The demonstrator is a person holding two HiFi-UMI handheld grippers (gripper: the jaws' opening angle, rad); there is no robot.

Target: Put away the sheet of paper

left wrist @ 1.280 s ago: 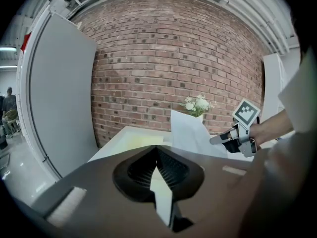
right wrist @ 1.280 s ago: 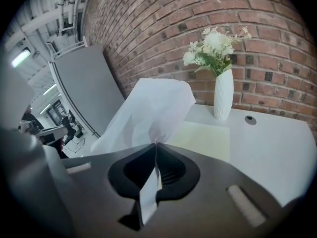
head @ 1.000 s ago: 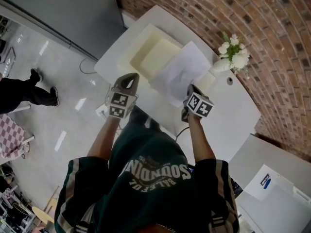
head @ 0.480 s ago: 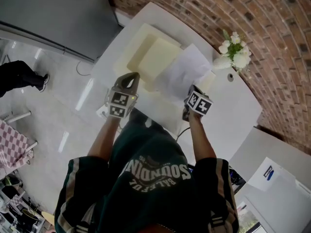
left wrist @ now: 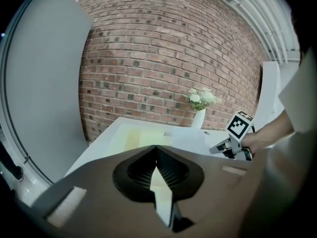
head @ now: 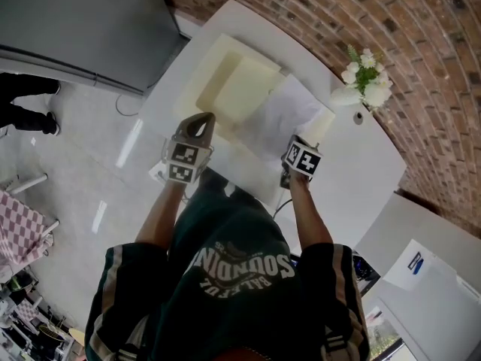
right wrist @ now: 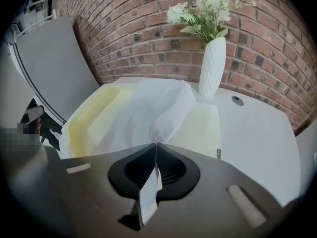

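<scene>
A white sheet of paper (head: 284, 111) hangs crumpled over the pale yellow open folder case (head: 225, 89) on the white table (head: 353, 179). My right gripper (head: 294, 140) is shut on the sheet's near edge. In the right gripper view the paper (right wrist: 153, 105) rises from the pinched jaws of the right gripper (right wrist: 156, 144) and drapes over the case (right wrist: 94, 120). My left gripper (head: 201, 120) hovers at the table's near-left edge, beside the case, shut and empty. The left gripper (left wrist: 156, 147) shows touching jaws in its own view, with the right gripper (left wrist: 216, 148) off to its right.
A white vase with white flowers (head: 361, 81) stands at the table's far right by the brick wall; the vase (right wrist: 212, 66) is just past the case. A small round hole (right wrist: 238, 100) sits in the tabletop. A person's legs (head: 26, 104) show on the floor at left.
The right gripper has edged slightly forward and left with the paper, which hangs a bit more bunched. The left gripper has stayed put. The person on the floor at left has moved away.
</scene>
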